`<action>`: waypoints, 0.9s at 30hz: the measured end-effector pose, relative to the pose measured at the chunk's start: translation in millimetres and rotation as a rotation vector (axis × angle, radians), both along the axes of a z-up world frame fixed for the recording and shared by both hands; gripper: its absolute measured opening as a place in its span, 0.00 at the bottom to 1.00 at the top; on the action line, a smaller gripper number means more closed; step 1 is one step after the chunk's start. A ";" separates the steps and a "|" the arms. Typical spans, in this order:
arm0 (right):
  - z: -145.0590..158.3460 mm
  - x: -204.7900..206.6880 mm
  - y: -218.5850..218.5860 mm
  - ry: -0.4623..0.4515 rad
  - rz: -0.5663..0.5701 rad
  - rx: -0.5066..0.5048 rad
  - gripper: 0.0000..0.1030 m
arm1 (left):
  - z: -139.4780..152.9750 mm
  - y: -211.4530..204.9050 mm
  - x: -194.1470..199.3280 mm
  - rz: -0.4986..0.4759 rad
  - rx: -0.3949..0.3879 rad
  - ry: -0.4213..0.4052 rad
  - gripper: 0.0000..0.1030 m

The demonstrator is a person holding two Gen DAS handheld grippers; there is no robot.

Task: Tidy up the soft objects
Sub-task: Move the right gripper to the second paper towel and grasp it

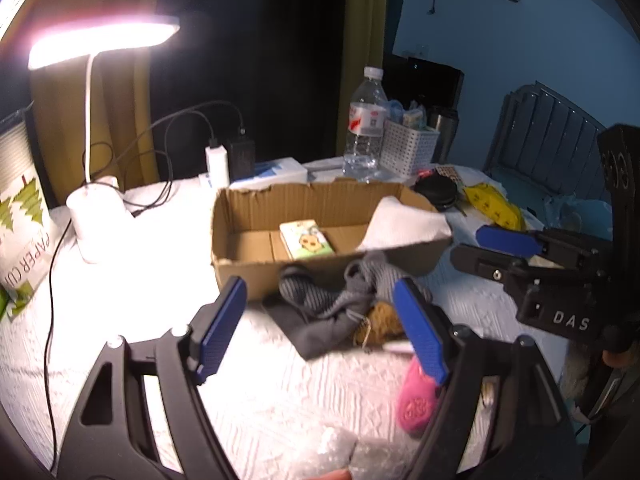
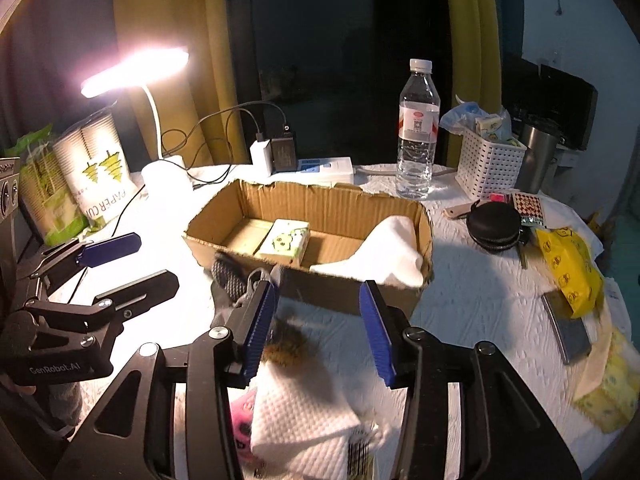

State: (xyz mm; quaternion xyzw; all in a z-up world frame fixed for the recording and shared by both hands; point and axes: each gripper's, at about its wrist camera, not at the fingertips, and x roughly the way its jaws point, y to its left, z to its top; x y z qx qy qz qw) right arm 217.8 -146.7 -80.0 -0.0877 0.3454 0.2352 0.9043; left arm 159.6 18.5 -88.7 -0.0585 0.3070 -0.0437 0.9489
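An open cardboard box [image 1: 240, 264] [image 2: 352, 208] sits mid-table with a tissue pack [image 1: 306, 239] [image 2: 285, 241] and a white cloth [image 1: 404, 222] [image 2: 384, 248] inside. In front of the box lie a grey knit garment [image 1: 340, 304] [image 2: 228, 276], a brown furry item [image 1: 380, 320] [image 2: 286, 346] and a pink item [image 1: 416, 400] [image 2: 242, 426]. My left gripper [image 1: 320, 328] is open, empty, above the garment. My right gripper [image 2: 320, 332] is open, empty, above the furry item and a folded white paper towel [image 2: 304, 420]. Each gripper shows in the other's view: the right one [image 1: 492, 248], the left one [image 2: 132, 260].
A lit desk lamp [image 1: 96, 40] [image 2: 136, 68], chargers [image 1: 230, 160], a water bottle [image 1: 366, 120] [image 2: 418, 128], a white basket [image 1: 408, 148] [image 2: 490, 168], a black round case [image 2: 494, 224], a yellow pack [image 2: 568, 272] and a paper cup pack [image 1: 24, 232] crowd the table's edges.
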 end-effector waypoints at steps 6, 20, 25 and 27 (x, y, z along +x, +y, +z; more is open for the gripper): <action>-9.8 -15.7 -5.3 0.011 -0.003 -0.019 0.46 | -15.8 -5.8 -11.7 -0.010 -0.007 0.029 0.75; -31.3 -34.2 -23.5 0.049 -0.029 -0.050 0.46 | -47.2 -10.8 -27.4 -0.028 -0.004 0.099 0.75; -42.0 -38.6 -28.3 0.074 -0.031 -0.059 0.46 | -58.1 -11.6 -29.2 -0.035 -0.012 0.135 0.75; -46.3 -40.1 -30.2 0.084 -0.032 -0.062 0.46 | -61.6 -12.8 -29.4 -0.041 -0.017 0.148 0.75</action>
